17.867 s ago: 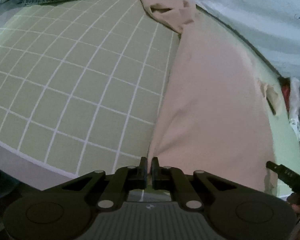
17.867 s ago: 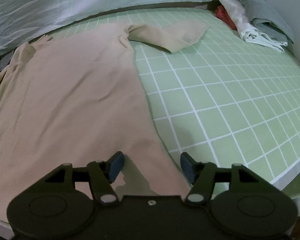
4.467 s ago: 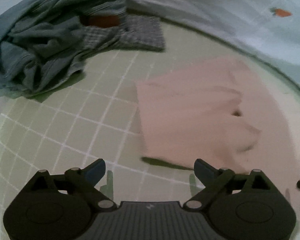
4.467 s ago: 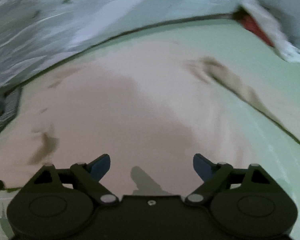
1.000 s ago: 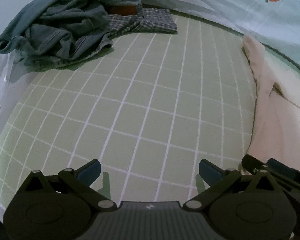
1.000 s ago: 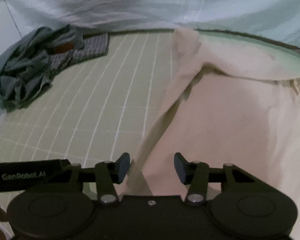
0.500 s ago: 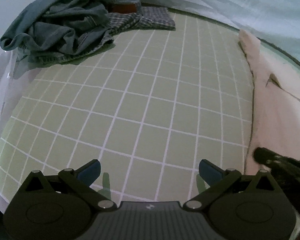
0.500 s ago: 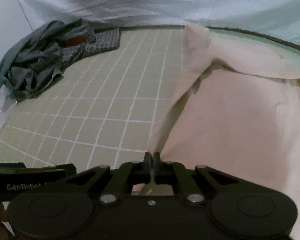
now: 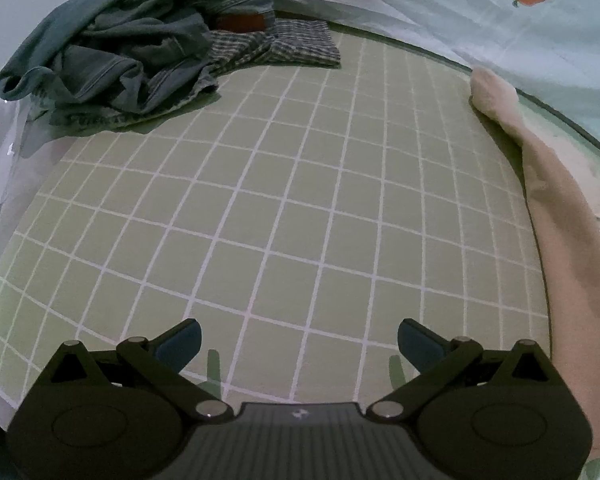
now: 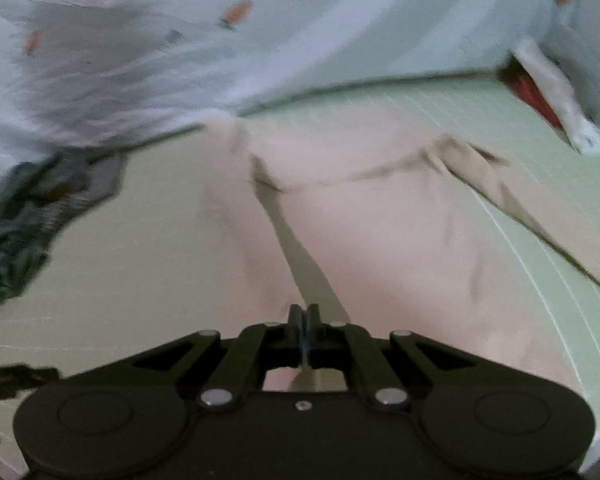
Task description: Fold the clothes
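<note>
Step in hand, by my read: a side fold on the pale peach-pink knit garment (image 10: pixel 379 240). It lies spread on the green white-gridded mat (image 9: pixel 260 200), toward the mat's right side and up against the pale blue carrot-print sheet (image 9: pixel 499 20) at the back.

Right hand-held gripper (image 10: pixel 303 316): jaws pressed together, pinching the garment's left edge, with a ridge of fabric running up from the fingertips toward the collar end. The right wrist view is smeared by motion blur, so detail is poor.

Left hand-held gripper (image 9: pixel 299 338): jaws spread wide, nothing between them, hanging over bare mat. The garment's long edge (image 9: pixel 559 240) sits just beside it to the right, not touching.

Next move probably calls for carrying the pinched edge across the body of the garment and laying it flat with edges lined up. The left hand-held gripper is free to pin or take the far end of that same edge so the fold stays straight.

Unfolded pile of grey-blue denim and checked cloth (image 9: pixel 140 48) waits at the mat's far left corner.

No readable writing in either view. Only carrot motifs on the sheet and a small unreadable logo on the left hand-held gripper body.
</note>
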